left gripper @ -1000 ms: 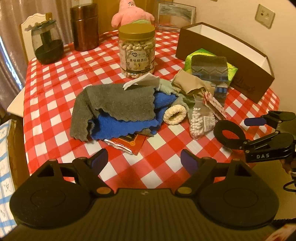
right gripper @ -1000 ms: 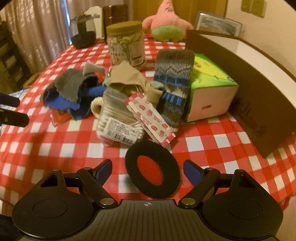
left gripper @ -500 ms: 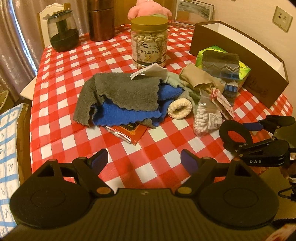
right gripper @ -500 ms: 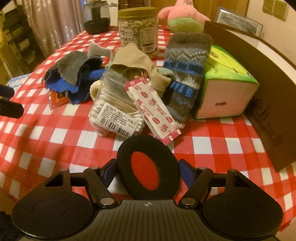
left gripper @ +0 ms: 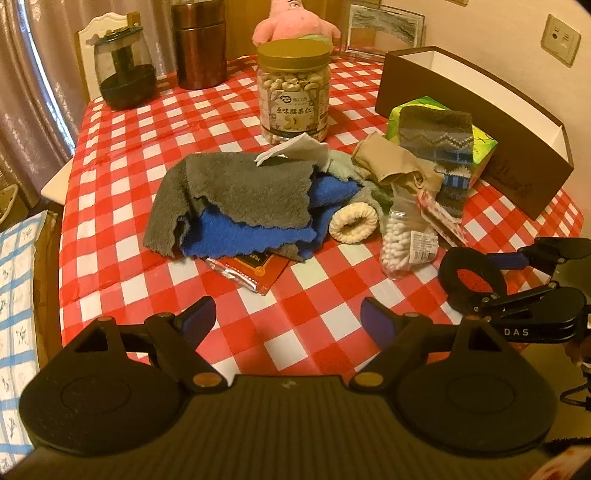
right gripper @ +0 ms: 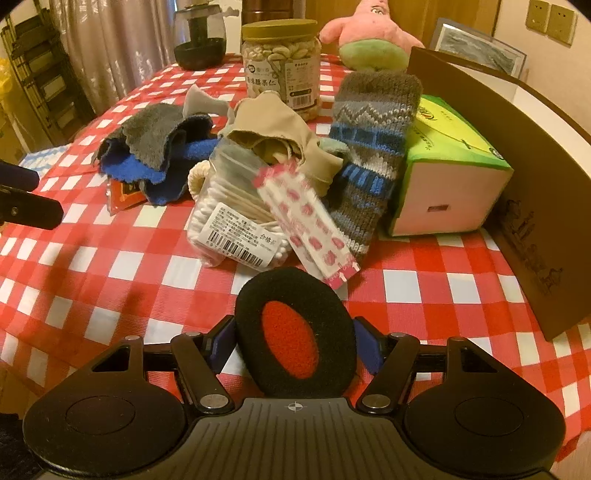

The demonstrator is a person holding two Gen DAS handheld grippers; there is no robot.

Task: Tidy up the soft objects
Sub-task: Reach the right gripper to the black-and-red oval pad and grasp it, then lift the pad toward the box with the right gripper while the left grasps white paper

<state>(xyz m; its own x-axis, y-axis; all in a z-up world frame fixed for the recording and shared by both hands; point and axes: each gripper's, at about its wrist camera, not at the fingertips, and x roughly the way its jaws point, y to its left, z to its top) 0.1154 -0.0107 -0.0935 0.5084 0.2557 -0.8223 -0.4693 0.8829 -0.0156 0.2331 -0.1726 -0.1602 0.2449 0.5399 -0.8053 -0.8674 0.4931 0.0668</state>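
Left wrist view: the left gripper [left gripper: 288,319] is held wide open, nothing in it; the grey and blue fleece cloths [left gripper: 243,206] are left piled mid-table.

Right wrist view: the black foam ring with red centre [right gripper: 295,332] is pinched by the right gripper [right gripper: 295,341], the long brown cardboard box [right gripper: 517,177] apparently unfilled, so barely anything's sorted yet.

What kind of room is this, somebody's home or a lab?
Most likely a home dining area: a table with a red checked tablecloth, a white dining chair beside curtains, and a pink plush toy near a framed picture.
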